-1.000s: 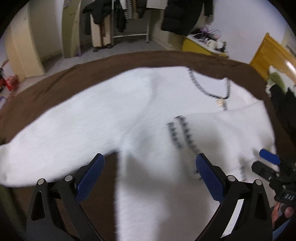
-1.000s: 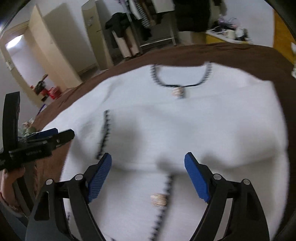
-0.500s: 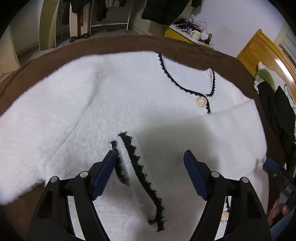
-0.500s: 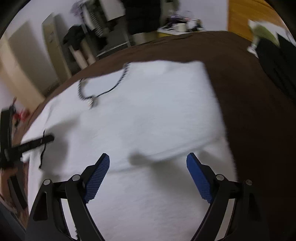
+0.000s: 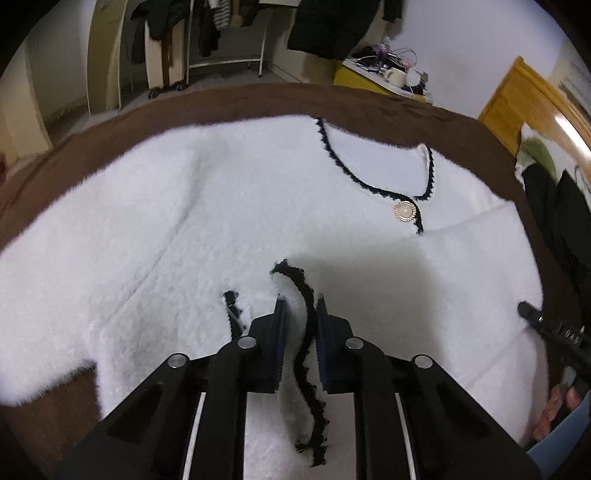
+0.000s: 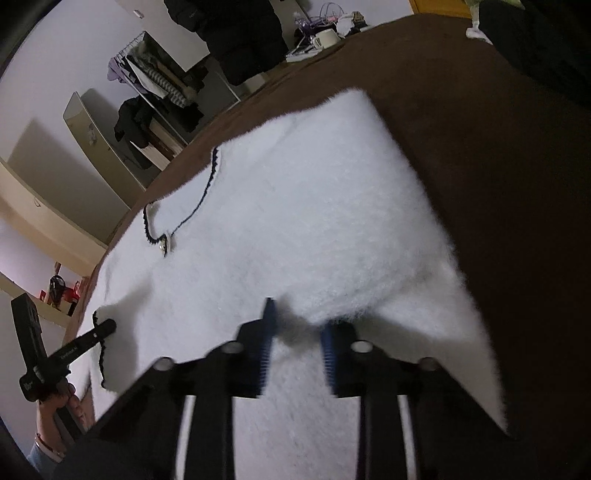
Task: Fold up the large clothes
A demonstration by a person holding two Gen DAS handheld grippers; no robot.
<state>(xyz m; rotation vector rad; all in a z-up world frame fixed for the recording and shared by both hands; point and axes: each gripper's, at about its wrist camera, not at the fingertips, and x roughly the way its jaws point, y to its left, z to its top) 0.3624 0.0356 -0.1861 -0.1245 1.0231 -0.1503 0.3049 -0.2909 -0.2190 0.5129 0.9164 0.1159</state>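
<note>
Pinching the black-trimmed front edge (image 5: 308,334) of the white fuzzy cardigan (image 5: 192,236) with my left gripper (image 5: 300,308); its jaws have just been closing and now clamp the fabric, trim strip running up between the blue pads (image 5: 282,325). My right gripper (image 6: 297,325) has also just been closing and bites a raised fold of the same cardigan (image 6: 295,206) near its right side, pile bunched between the pads; that view is a bit blurred. Cardigan lies spread flat on the brown blanket (image 5: 229,105), body stretching away from both tools. Beyond the left jaws sits the pearl button (image 5: 405,211) under the black-edged neckline (image 5: 369,184). Right sleeve area is folded over the chest. Farther back: clothes rack (image 5: 225,33), yellow table (image 5: 369,79), wooden headboard (image 5: 517,99).
</note>
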